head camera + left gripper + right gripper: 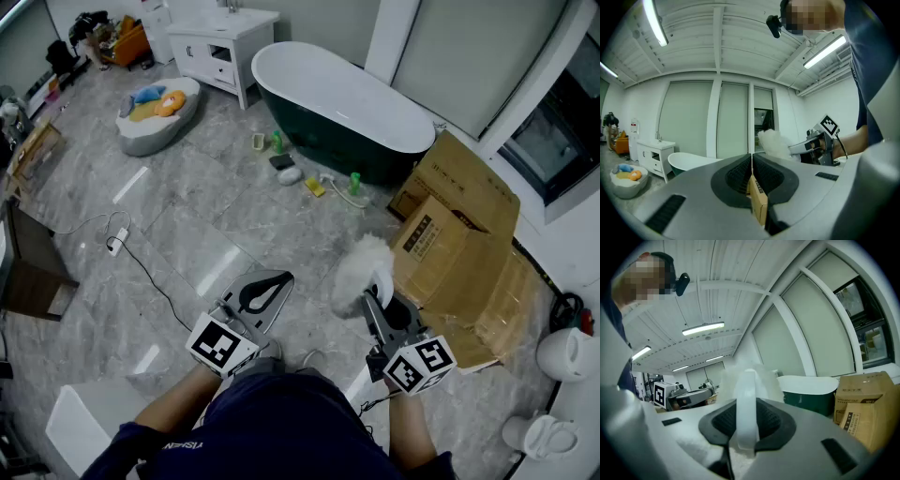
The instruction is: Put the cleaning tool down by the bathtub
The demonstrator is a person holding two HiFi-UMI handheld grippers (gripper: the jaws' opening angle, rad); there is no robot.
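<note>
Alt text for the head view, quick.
The right gripper holds a fluffy white duster over the grey floor; the left gripper has its jaws together. Ahead stands a dark green bathtub, cardboard boxes to its right.

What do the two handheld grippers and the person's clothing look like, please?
The left gripper and right gripper both have grey wedge-shaped jaws lined with black ribbed pads. Each carries a white cube with black square markers: left cube, right cube. A thin black cable runs from the right one. The person wears a dark navy top.
</note>
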